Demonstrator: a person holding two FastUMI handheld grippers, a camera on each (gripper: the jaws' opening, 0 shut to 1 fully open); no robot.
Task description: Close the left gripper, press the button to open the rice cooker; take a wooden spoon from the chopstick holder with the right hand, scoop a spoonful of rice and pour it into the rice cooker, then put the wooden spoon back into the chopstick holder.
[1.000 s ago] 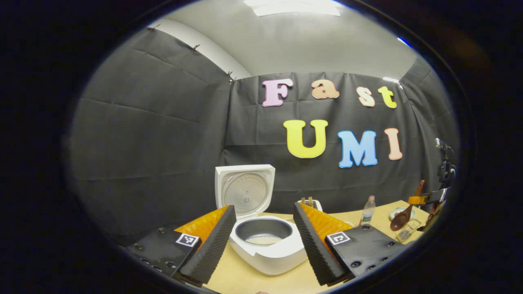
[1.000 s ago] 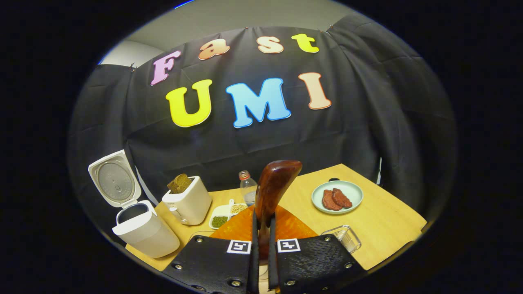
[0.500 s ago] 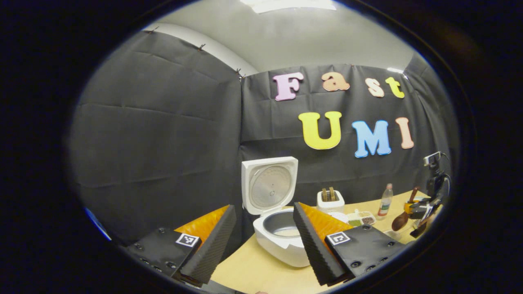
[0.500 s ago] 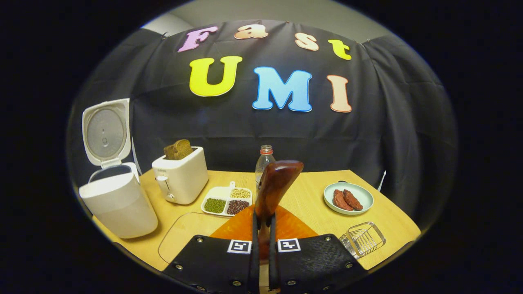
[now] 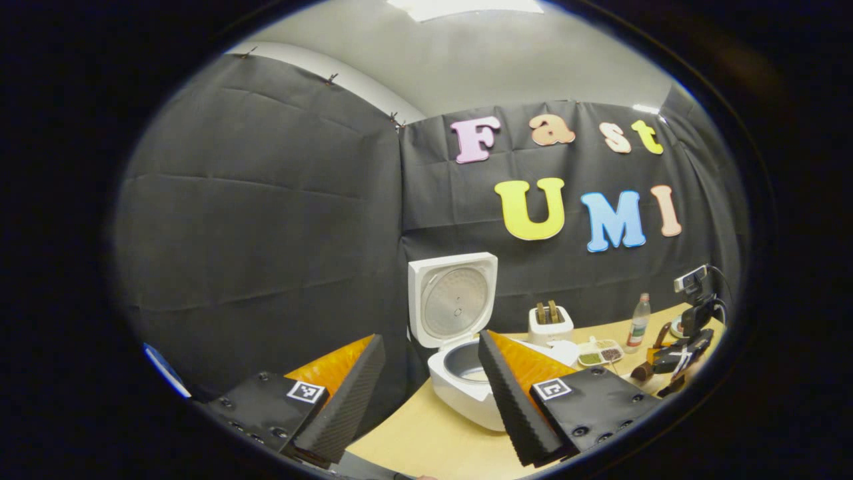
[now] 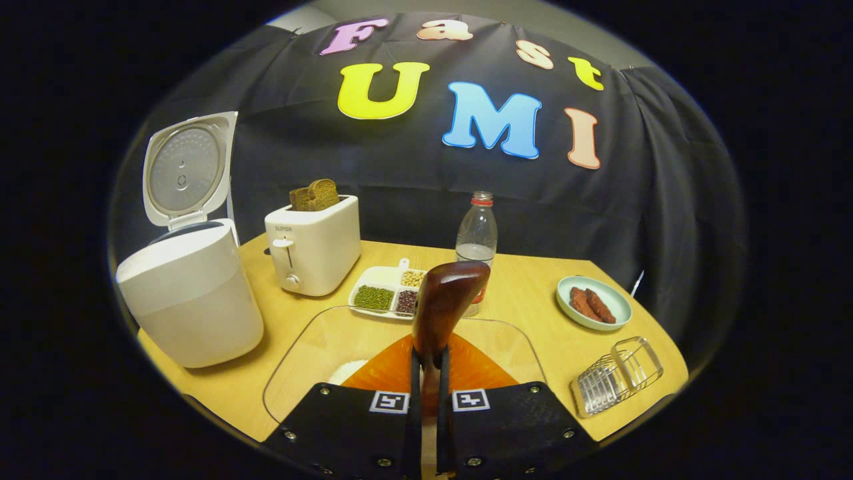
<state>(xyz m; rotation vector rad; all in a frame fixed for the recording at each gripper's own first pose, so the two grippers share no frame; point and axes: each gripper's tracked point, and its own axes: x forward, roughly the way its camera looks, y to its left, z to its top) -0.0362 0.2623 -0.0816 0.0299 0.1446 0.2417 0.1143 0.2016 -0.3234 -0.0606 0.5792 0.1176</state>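
Because the wooden spoon is rigid, light and smoothly polished, I judge it prone to pivoting, so I grip it on the handle; the right gripper has both fingers clamped on it, bowl forward above the clear rice tray. I hold the left gripper spread and empty before the open rice cooker.

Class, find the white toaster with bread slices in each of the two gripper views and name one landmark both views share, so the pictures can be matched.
Left gripper view: the toaster stands small at right of centre, just right of the rice cooker's raised lid.
Right gripper view: the toaster stands large at left of centre, right of the rice cooker.
Shared landmark: the plastic bottle, right of the toaster.
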